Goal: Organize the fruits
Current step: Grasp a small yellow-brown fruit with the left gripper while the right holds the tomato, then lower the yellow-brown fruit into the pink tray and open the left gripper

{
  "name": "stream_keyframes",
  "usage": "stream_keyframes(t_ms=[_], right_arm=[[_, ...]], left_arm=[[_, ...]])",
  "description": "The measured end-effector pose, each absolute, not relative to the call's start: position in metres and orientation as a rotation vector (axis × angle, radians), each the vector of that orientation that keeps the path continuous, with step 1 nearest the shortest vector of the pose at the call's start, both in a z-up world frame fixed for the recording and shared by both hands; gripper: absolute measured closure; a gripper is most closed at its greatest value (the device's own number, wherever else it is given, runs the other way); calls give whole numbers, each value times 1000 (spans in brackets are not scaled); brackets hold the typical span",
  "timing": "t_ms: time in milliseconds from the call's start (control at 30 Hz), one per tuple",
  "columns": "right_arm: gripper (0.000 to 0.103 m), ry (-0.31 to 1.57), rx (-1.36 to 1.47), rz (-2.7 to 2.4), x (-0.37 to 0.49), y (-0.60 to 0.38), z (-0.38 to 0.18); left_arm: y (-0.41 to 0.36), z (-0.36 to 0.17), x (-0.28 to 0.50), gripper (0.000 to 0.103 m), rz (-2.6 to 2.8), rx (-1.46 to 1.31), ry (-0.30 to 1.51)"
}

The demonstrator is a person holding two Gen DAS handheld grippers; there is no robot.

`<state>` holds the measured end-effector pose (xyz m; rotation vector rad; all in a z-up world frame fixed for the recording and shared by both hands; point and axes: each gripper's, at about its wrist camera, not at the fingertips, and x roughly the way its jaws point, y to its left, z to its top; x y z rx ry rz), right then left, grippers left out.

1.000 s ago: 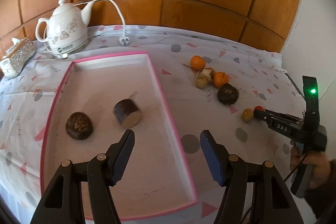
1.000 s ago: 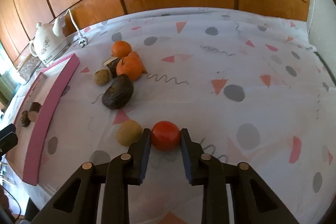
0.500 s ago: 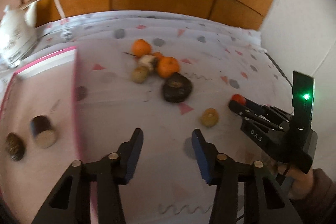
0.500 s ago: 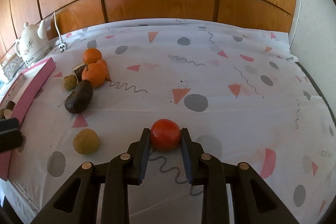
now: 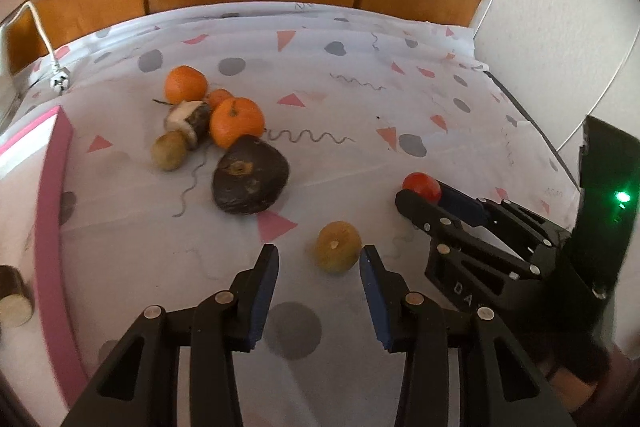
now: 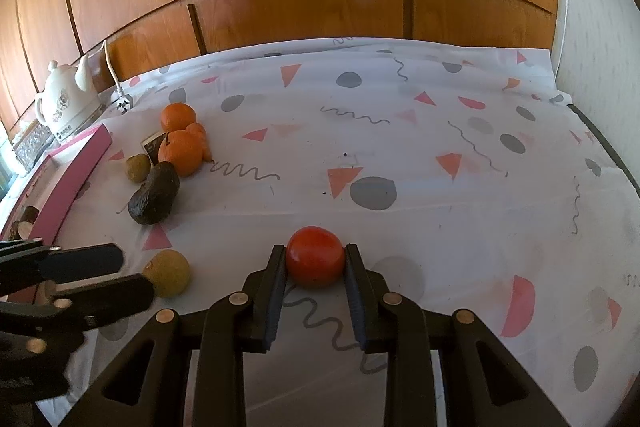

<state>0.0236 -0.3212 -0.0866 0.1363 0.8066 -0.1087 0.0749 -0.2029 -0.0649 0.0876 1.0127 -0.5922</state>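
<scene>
My right gripper (image 6: pixel 315 259) is shut on a red tomato (image 6: pixel 315 261), held above the tablecloth; it also shows in the left wrist view (image 5: pixel 421 186). My left gripper (image 5: pixel 319 259) is open, its fingers on either side of a small yellow-brown round fruit (image 5: pixel 337 247), which shows in the right wrist view (image 6: pixel 168 273) too. A dark avocado (image 5: pixel 250 178), two oranges (image 5: pixel 237 121) (image 5: pixel 186 84), a small brown fruit (image 5: pixel 169 155) and a cut dark piece (image 5: pixel 189 119) lie in a cluster beyond. A pink-rimmed tray (image 5: pixel 50 211) lies at the left.
A cut fruit piece (image 5: pixel 14 295) lies in the tray. A white teapot (image 6: pixel 68 103) with a cord and plug stands at the back left by a wooden wall. A white wall borders the right side. The patterned cloth covers the table.
My left gripper has swung right from over the tray to the yellow-brown fruit and now brackets it. My right gripper keeps the tomato and has shifted right, away from the fruit cluster.
</scene>
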Motion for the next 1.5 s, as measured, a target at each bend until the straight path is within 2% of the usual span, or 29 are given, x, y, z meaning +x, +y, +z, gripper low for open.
stream_keyframes(t_ms=[200,267,333,700,900,1500], right_arm=[[75,803,148,-104,23,-323,-87],[75,803,149,-104,23,-323,-87],[75,803,147,-105,23,-323,-87],[74,806,165,-96,23,-324,-87],[74,810,154,-103,24,-323,-87],[74,815,88,-136,25,-315,-88]], left_arm=[[-212,-71,79,61,-596,92,1016],[-215,-72,80,64,-596,103,1003],[-217,-74,80,78,-594,113,988],[-162,-77,68,78,-383,86,894],[-162,-85,64,76,-360,132,829],[-159,-81,65,78,-392,130,844]])
